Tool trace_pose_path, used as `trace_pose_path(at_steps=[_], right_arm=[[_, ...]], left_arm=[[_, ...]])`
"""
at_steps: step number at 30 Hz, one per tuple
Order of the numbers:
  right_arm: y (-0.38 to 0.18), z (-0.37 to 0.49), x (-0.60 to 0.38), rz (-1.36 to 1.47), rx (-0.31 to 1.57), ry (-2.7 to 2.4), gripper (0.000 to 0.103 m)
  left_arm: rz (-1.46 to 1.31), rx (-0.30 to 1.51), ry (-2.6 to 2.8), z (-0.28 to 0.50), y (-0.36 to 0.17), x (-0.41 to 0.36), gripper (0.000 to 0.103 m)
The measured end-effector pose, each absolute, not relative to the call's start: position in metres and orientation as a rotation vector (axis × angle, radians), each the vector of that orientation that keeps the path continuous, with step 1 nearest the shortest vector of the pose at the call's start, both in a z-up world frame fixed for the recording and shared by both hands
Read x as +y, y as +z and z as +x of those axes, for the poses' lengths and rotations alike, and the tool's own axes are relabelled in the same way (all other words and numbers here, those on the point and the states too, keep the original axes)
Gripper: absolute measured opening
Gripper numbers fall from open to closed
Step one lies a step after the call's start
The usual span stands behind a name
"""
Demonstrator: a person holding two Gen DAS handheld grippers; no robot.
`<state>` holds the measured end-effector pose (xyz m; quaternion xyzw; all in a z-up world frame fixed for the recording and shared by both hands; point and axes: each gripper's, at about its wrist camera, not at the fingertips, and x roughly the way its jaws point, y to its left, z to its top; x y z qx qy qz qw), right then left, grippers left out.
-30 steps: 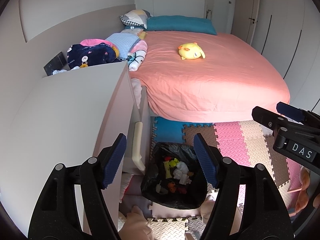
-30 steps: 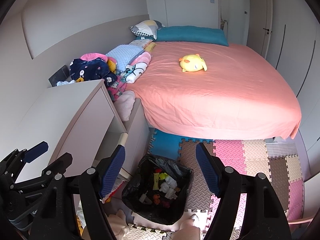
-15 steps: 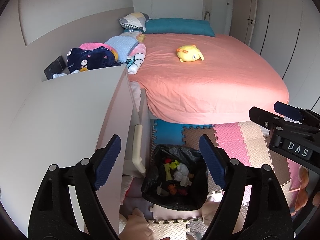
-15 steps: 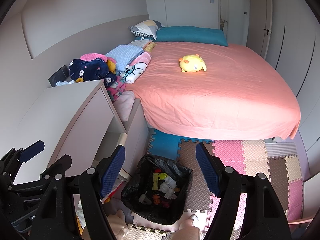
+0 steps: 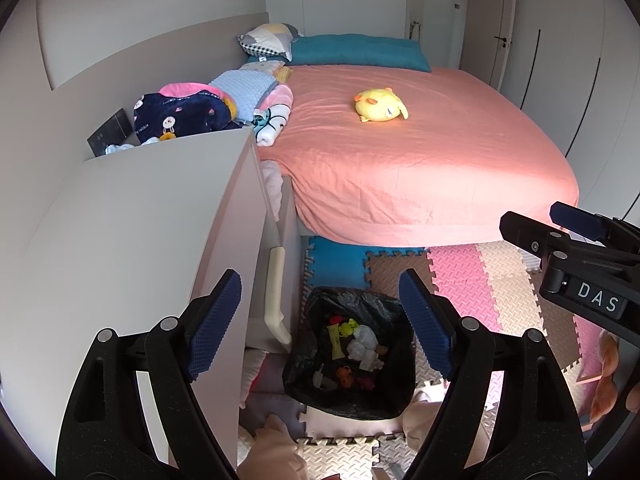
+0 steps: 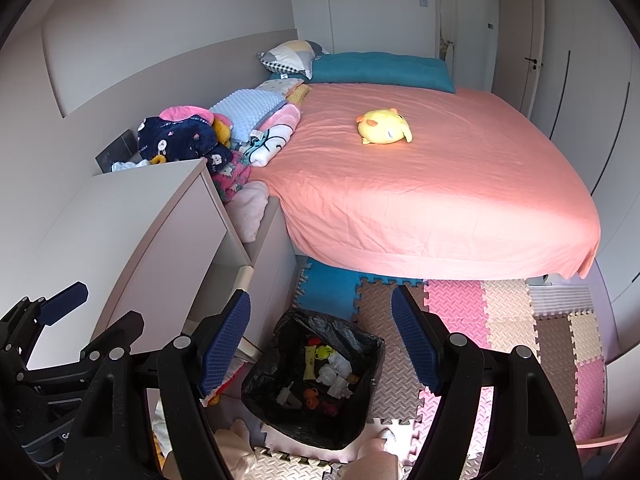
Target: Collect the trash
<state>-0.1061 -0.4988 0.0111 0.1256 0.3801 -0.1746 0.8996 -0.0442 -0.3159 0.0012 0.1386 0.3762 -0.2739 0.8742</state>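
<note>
Trash bin [image 5: 352,356] sits on the floor below both wide-spread, unladen tools, left [image 5: 320,324] and right [image 6: 320,340]

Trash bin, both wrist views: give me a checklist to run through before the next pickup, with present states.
1. Left gripper open, empty: ok.
2. Right gripper open, empty: ok.
3. Bin upright on the foam mat, liner open: ok.
4. Room left in bin: ok, trash covers only the bottom.
5. Loose trash on mat or bed: cannot tell; only a yellow plush lies on the sheet.
6. Grippers apart: ok.
</note>
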Motion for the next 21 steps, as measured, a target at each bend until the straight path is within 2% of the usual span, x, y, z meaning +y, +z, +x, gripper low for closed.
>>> trace_pose_path(at_steps=[14,18,21], right_arm=[[0.0113,-0.1058,-0.4993,0.26,0.787,-0.363,0.074],[0.0113,-0.1058,-0.4995,0.26,0.788,-0.363,0.074],[0.0111,-0.1058,-0.4998,0.26,0.789,-0.364,0.074]], left_arm=[[0.289,0.786,-0.573,-0.0435,0.0011,-0.3141,0.08],[0.288,0.78,-0.56,-0.0449,0.0014,-0.3115,0.087],[0.286,0.785,-0.564,-0.0458,0.0012,-0.3096,0.088]])
